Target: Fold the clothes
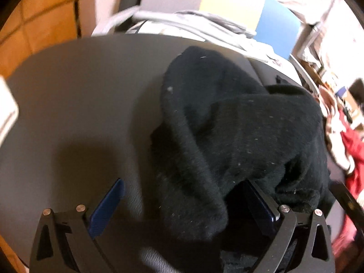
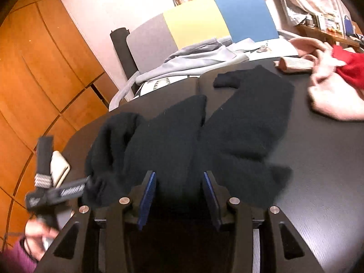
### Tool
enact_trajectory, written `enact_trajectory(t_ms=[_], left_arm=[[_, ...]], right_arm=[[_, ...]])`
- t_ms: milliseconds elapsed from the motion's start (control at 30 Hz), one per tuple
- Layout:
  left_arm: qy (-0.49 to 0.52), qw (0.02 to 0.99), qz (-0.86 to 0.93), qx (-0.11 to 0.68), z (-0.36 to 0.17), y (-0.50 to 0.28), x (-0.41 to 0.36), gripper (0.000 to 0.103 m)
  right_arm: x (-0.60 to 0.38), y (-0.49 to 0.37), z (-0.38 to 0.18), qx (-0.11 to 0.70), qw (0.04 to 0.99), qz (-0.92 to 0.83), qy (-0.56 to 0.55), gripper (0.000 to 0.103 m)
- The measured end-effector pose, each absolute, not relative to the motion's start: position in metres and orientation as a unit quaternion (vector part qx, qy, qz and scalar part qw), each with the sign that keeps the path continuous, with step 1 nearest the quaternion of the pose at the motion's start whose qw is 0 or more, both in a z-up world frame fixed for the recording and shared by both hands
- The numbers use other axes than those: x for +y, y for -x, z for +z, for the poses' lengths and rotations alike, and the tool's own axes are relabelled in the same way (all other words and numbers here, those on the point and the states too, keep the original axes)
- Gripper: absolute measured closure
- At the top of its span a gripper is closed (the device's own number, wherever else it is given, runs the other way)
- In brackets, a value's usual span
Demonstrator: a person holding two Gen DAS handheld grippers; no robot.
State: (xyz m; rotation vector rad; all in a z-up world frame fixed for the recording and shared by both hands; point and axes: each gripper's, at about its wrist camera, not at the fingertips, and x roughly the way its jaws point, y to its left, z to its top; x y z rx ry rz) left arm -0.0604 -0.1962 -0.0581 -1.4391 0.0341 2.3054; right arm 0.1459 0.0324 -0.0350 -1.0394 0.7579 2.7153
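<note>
A black fleece garment (image 1: 238, 132) lies bunched on the dark table (image 1: 79, 95). My left gripper (image 1: 184, 202) is open, its blue pads wide apart, and a fold of the garment drapes between them over the right finger (image 1: 261, 204). In the right wrist view the same garment (image 2: 204, 132) spreads across the table (image 2: 318, 170), one sleeve cuff (image 2: 227, 80) reaching the far edge. My right gripper (image 2: 179, 195) is open, its pads on either side of the garment's near edge. The left gripper (image 2: 56, 191) shows blurred at the left of that view.
Pink and red clothes (image 2: 329, 84) lie at the table's far right. A grey hoodie (image 2: 200, 59) drapes over a chair with a grey, yellow and blue back (image 2: 204, 22). A cream object (image 2: 59, 166) sits at the table's left edge. Wooden cabinets (image 2: 34, 79) stand at the left.
</note>
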Motion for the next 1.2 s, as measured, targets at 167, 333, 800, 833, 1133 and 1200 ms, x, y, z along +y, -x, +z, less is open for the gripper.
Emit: enact_trajectory(t_ms=[167,333,800,833,1133,1200], left_arm=[[0.519,0.189,0.833,0.028,-0.059,0.067,-0.204,0.001],[0.509,0.187,0.836,0.083,-0.062,0.067,-0.199,0.064],[0.465,0.191,0.864,0.042,-0.028,0.083,-0.240,0.092],[0.471,0.193,0.860,0.039,-0.031,0.082,-0.242,0.091],[0.426,0.260,0.865,0.049,-0.025,0.032,-0.229,0.039],[0.392,0.291,0.870,0.065,-0.013,0.017,-0.224,0.022]], right_arm=[[0.024,-0.074,-0.050,0.266,0.062,0.883,0.381,0.063],[0.034,-0.071,-0.032,0.317,0.045,0.890,0.325,0.097],[0.085,-0.206,0.021,0.332,0.198,0.903,0.187,0.098],[0.088,-0.211,0.012,0.348,0.201,0.895,0.195,0.098],[0.054,-0.181,-0.012,0.387,0.089,0.883,0.250,0.098],[0.028,-0.159,0.003,0.377,0.025,0.891,0.251,0.098]])
